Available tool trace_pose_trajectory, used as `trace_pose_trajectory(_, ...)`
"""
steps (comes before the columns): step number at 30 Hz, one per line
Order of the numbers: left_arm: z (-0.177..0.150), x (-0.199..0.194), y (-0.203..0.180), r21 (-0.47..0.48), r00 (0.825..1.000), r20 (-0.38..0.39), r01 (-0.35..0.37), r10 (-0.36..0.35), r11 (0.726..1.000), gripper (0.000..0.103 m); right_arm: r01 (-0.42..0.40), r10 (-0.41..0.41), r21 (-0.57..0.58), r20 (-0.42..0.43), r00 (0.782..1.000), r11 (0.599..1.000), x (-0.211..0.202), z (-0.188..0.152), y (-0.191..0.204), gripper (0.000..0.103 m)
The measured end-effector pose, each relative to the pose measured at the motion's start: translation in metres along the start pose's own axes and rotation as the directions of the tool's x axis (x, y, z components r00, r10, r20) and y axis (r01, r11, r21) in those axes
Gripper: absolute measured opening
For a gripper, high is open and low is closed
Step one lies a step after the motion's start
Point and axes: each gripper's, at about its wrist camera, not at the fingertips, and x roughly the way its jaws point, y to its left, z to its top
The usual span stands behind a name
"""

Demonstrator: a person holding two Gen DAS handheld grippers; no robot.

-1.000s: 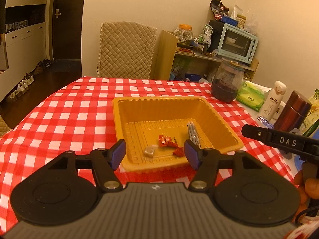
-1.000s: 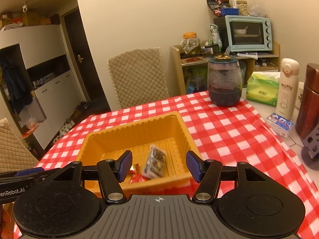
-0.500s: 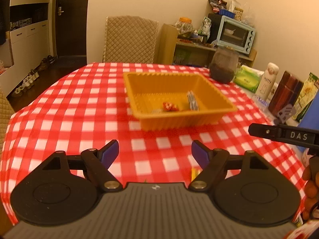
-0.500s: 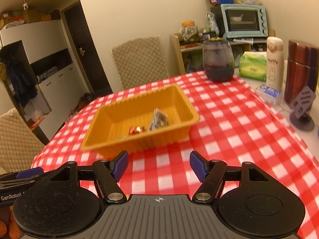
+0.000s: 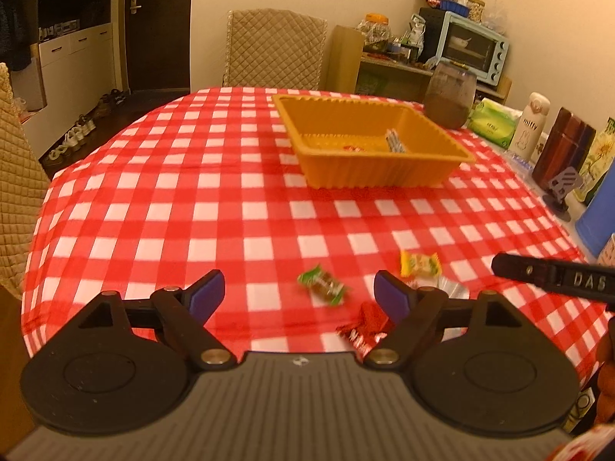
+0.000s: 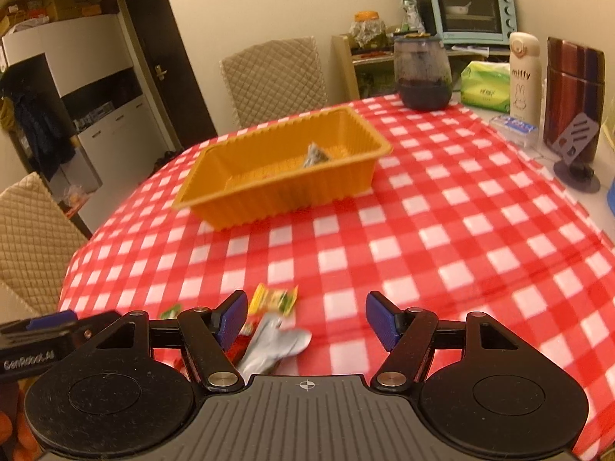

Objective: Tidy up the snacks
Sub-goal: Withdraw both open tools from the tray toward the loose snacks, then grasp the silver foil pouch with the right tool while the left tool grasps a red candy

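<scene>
Since several snacks are left on the table (image 5: 230,199) (near its front edge), both tools, left tool (image 5: 296,294) and right tool (image 6: 303,317), are held wide open and empty above them; the orange tray (image 5: 369,176) is placed well apart.

Both wrist views face the shared tray (image 5: 369,176) (image 6: 269,192).

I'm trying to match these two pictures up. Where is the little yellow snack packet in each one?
Left wrist view: the yellow packet lies on the checked cloth, lower right, just beyond the left gripper's right fingertip.
Right wrist view: the same packet lies low and left of centre, by the right gripper's left fingertip.
Shared landmark: the orange tray, farther back on the table in both.
</scene>
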Motion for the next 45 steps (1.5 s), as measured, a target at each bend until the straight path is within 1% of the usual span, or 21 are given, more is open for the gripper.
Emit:
trace_pose_trajectory(4, -0.011, 0.003, 0.004, -0.004, 0.999, -0.037, -0.005, 0.004, 1.000, 0.083, -0.024, 0.022, -0.023, -0.049, 0.999, 0.999, 0.006, -0.019, 0.010, 0.068)
trace_pose_trajectory(9, -0.010, 0.005, 0.009, -0.014, 0.999, -0.037, -0.018, 0.017, 1.000, 0.083, -0.060, 0.056, -0.032, -0.119, 0.991, 0.998, 0.020, -0.032, 0.024, 0.068)
trace_pose_trajectory(14, -0.009, 0.009, 0.014, -0.031, 0.999, -0.050, -0.021, 0.019, 0.999, 0.083, -0.043, 0.034, -0.062, -0.150, 0.988, 0.997, 0.034, -0.040, 0.034, 0.068)
trace_pose_trajectory(20, -0.010, 0.013, 0.012, -0.035, 0.998, -0.060, -0.013, 0.011, 0.999, 0.083, -0.026, 0.016, -0.061, -0.158, 0.987, 0.998, 0.048, -0.036, 0.030, 0.068)
trace_pose_trajectory(23, -0.010, 0.013, 0.011, -0.033, 0.998, -0.063, -0.010, 0.008, 0.999, 0.083, -0.013, -0.003, -0.091, -0.168, 0.986, 0.996, 0.048, -0.037, 0.029, 0.067)
trace_pose_trajectory(25, -0.011, 0.013, 0.010, -0.032, 0.998, -0.064, -0.007, 0.005, 0.999, 0.083, 0.004, -0.024, -0.117, -0.169, 0.985, 0.993, 0.046, -0.038, 0.028, 0.065)
trace_pose_trajectory(27, -0.011, 0.014, 0.010, -0.028, 0.998, -0.067, -0.007, 0.005, 1.000, 0.083, 0.044, -0.066, -0.136, -0.163, 0.984, 0.990, 0.042, -0.039, 0.025, 0.056)
trace_pose_trajectory(29, -0.012, 0.014, 0.009, -0.029, 0.998, -0.069, -0.004, 0.002, 1.000, 0.083, 0.069, -0.091, -0.141, -0.158, 0.983, 0.988, 0.040, -0.039, 0.020, 0.053)
trace_pose_trajectory(31, -0.012, 0.015, 0.008, -0.027, 0.997, -0.071, -0.001, -0.001, 1.000, 0.083, 0.071, -0.092, -0.138, -0.152, 0.984, 0.988, 0.040, -0.039, 0.016, 0.052)
trace_pose_trajectory(34, -0.013, 0.016, 0.007, -0.022, 0.997, -0.076, 0.007, -0.009, 1.000, 0.083, 0.070, -0.094, -0.188, -0.116, 0.989, 0.980, 0.040, -0.040, 0.021, 0.051)
trace_pose_trajectory(41, -0.017, 0.019, 0.002, -0.002, 0.995, -0.094, 0.033, -0.033, 0.999, 0.083, 0.048, -0.076, -0.223, -0.118, 0.990, 0.974, 0.050, -0.043, 0.026, 0.036)
trace_pose_trajectory(45, -0.020, 0.020, -0.002, 0.013, 0.994, -0.100, 0.047, -0.046, 0.999, 0.083, 0.052, -0.081, -0.240, -0.115, 0.990, 0.969, 0.050, -0.043, 0.031, 0.031)
